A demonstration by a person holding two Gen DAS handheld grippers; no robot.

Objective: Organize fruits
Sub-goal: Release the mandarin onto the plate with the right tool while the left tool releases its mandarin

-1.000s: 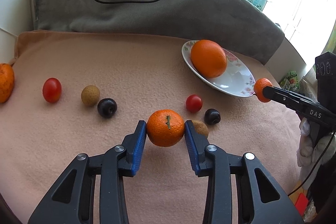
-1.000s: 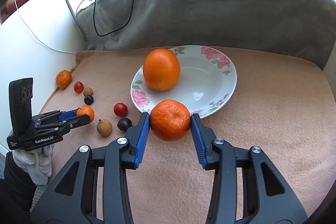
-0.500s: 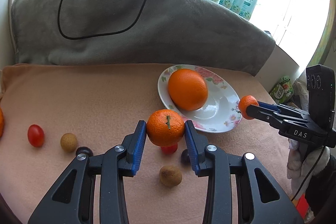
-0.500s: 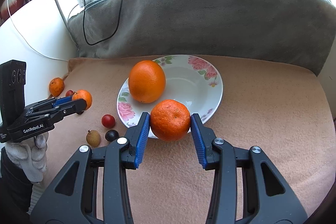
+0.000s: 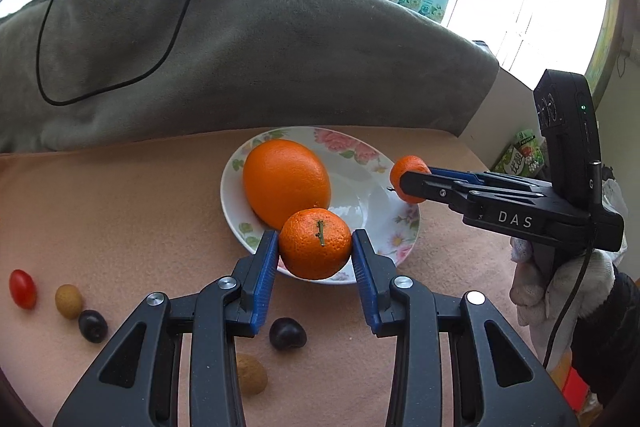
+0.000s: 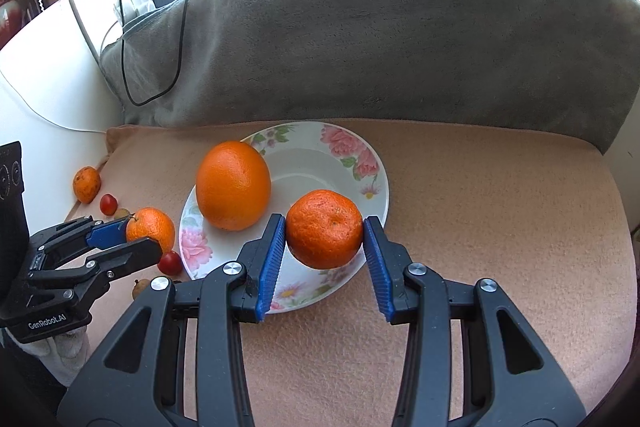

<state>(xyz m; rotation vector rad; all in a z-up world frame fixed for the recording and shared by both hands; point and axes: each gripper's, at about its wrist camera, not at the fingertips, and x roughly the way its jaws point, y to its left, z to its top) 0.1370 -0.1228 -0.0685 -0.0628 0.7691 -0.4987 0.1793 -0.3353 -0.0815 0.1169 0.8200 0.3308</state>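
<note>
A floral plate (image 5: pixel 404 235) (image 6: pixel 376 195) lies on the peach blanket with a large orange (image 5: pixel 286 183) (image 6: pixel 233 185) on its left side. My left gripper (image 5: pixel 315 255) is shut on a tangerine (image 5: pixel 315 243) and holds it above the plate's near left rim; it also shows in the right wrist view (image 6: pixel 150 229). My right gripper (image 6: pixel 325 233) is shut on a second tangerine (image 6: pixel 325 229) above the plate's near right part; this tangerine shows in the left wrist view (image 5: pixel 404 169).
Left of the plate lie a cherry tomato (image 5: pixel 23 289), a brown longan (image 5: pixel 69 301), two dark plums (image 5: pixel 93 325) (image 5: pixel 287 333), another longan (image 5: pixel 252 379), a red tomato (image 6: pixel 170 263) and a further tangerine (image 6: pixel 86 183). A grey blanket roll (image 6: pixel 400 39) with a black cable borders the back.
Both grippers have moved with their tangerines toward the plate and now hold them over its rim. The loose small fruits have dropped back behind the left gripper.
</note>
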